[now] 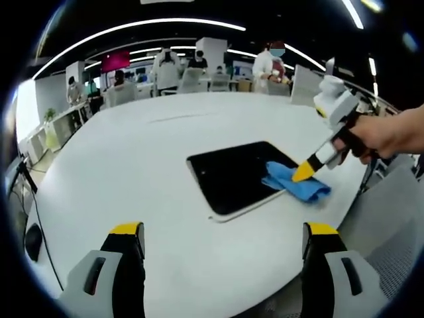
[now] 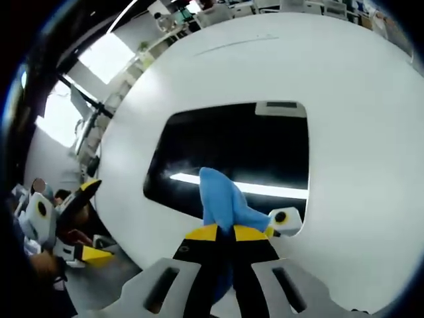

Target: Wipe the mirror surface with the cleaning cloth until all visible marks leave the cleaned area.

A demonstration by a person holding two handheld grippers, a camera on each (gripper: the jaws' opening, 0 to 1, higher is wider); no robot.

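Observation:
A dark rectangular mirror [image 1: 232,173] lies flat on the white round table [image 1: 132,165]. On the mirror's right corner rests a blue cleaning cloth [image 1: 295,183], and my right gripper [image 1: 303,172], held by a hand, is pressed onto it. In the right gripper view the cloth [image 2: 222,199] is pinched between the yellow-tipped jaws of the right gripper [image 2: 225,233], which is shut on it, over the near edge of the mirror [image 2: 232,142]. The glass reflects a ceiling light strip. My left gripper [image 1: 222,238] stands open above the table's near edge, short of the mirror, and appears at the left [image 2: 91,222].
Several people sit and stand by chairs [image 1: 192,79] beyond the table's far side. A black cable [image 1: 36,218] hangs off the left of the table. The table's right edge [image 1: 358,192] runs close to the mirror and cloth.

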